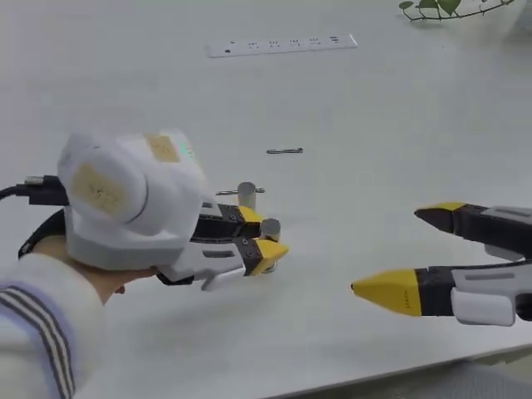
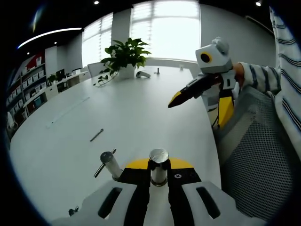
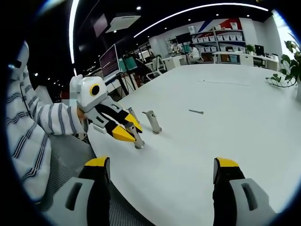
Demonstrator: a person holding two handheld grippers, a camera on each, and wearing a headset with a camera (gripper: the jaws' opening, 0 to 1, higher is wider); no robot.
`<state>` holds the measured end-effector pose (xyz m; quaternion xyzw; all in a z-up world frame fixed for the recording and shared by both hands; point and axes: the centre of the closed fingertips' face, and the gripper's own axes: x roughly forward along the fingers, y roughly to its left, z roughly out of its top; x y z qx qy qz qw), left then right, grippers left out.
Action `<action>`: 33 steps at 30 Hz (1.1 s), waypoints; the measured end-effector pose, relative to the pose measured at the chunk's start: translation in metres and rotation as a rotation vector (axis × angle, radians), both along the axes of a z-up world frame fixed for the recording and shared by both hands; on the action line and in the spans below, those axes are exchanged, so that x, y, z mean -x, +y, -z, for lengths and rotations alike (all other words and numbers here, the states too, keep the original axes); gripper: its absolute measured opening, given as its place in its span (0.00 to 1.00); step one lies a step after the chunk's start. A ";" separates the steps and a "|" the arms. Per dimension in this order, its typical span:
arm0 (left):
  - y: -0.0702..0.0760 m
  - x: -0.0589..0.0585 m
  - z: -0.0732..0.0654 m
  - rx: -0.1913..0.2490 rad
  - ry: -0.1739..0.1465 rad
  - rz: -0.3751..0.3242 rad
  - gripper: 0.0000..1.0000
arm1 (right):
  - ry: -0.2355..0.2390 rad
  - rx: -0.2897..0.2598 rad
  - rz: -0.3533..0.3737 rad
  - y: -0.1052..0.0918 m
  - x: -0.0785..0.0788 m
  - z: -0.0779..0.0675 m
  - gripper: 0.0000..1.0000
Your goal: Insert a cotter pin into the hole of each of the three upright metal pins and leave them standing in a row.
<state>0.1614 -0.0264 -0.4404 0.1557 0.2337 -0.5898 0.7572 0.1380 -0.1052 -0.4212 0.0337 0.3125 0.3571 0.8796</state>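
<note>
My left gripper [image 1: 273, 236] is shut on a short upright metal pin [image 1: 270, 227], seen close between its jaws in the left gripper view as a metal pin [image 2: 159, 165]. Just behind it stands a second metal pin [image 1: 247, 196] with a cotter pin [image 1: 229, 192] through it, and the same second pin [image 2: 111, 164] sits left of the jaws. A loose cotter pin [image 1: 284, 151] lies farther back on the white table [image 1: 382, 125]. My right gripper [image 1: 386, 251] hovers open to the right, nothing between its jaws. Its own view shows the left gripper [image 3: 123, 130], both pins and the loose cotter pin [image 3: 196, 111].
A white power strip [image 1: 283, 45] lies at the far side of the table. A potted plant [image 2: 124, 54] stands at one end, its leaves [image 1: 440, 8] at the top right. The table's near edge [image 1: 416, 366] runs below the right gripper. A mesh chair [image 2: 254, 155] is nearby.
</note>
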 end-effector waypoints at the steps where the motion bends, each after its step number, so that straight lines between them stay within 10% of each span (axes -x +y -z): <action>1: -0.001 0.001 0.002 -0.003 0.003 0.000 0.09 | -0.001 0.000 -0.001 0.000 0.000 0.000 0.89; 33: -0.001 0.002 0.015 -0.016 0.024 0.008 0.09 | -0.010 -0.039 0.028 0.000 -0.005 -0.006 0.96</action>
